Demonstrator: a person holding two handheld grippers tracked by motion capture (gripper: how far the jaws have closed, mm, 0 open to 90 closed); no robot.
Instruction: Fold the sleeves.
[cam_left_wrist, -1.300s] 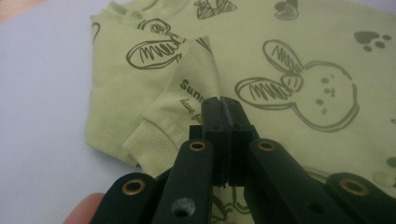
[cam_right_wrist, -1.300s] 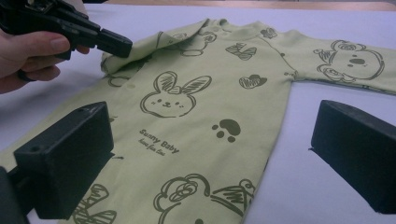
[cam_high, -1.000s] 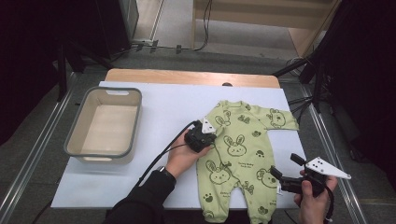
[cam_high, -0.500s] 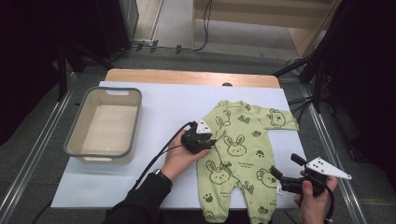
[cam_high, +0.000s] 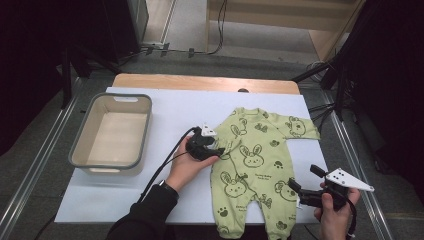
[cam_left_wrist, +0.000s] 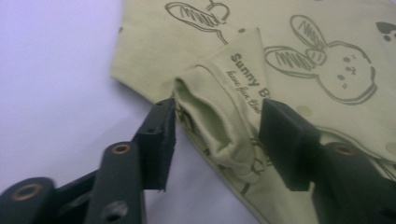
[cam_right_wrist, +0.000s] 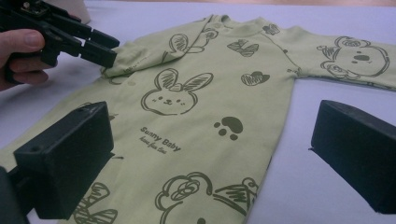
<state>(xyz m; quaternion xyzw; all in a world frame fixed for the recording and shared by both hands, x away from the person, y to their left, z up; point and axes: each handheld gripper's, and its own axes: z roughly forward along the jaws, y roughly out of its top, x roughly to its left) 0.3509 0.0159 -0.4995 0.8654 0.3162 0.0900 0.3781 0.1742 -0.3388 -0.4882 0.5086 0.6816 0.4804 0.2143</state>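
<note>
Two grippers work a green baby romper (cam_high: 250, 165) that lies flat on the white table cover (cam_high: 165, 112) right of the grey bin (cam_high: 111, 131), the left gripper (cam_high: 216, 149) at its folded sleeve and the right gripper (cam_high: 296, 190) by a leg. In the left gripper view the jaws have just been opening, the folded sleeve (cam_left_wrist: 224, 116) loose between them. In the right gripper view the jaws stand spread wide above the romper's lower body.
</note>
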